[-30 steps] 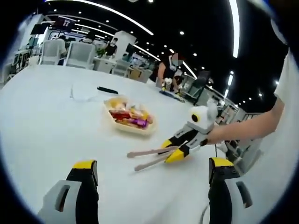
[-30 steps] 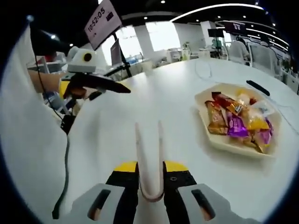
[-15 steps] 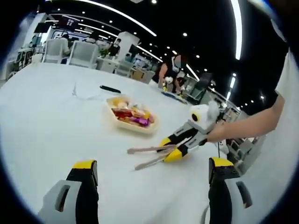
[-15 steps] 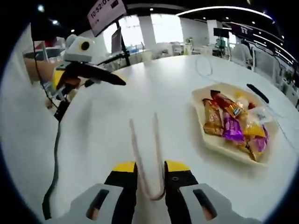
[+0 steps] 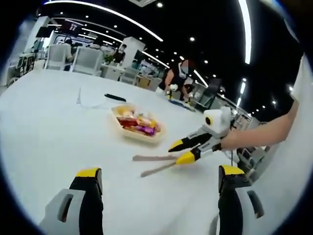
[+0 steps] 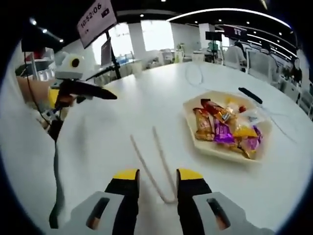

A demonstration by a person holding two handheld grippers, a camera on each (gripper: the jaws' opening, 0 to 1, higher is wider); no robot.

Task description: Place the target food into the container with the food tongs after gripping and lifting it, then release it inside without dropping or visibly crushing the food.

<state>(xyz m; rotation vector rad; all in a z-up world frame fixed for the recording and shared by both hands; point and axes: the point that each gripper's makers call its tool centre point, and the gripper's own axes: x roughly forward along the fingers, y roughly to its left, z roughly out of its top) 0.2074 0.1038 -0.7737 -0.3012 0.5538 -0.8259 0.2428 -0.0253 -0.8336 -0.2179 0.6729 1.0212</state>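
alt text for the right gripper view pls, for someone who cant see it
The right gripper points across a white table, with pale food tongs lying between its yellow-tipped jaws, arms spread. Ahead to the right, a cream tray holds wrapped snacks; at left the left gripper hovers over the table.

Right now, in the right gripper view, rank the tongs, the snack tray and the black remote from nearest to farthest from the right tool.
1. Tongs, between the right tool's jaws.
2. Snack tray, ahead on the right.
3. Black remote, beyond the tray, far right.
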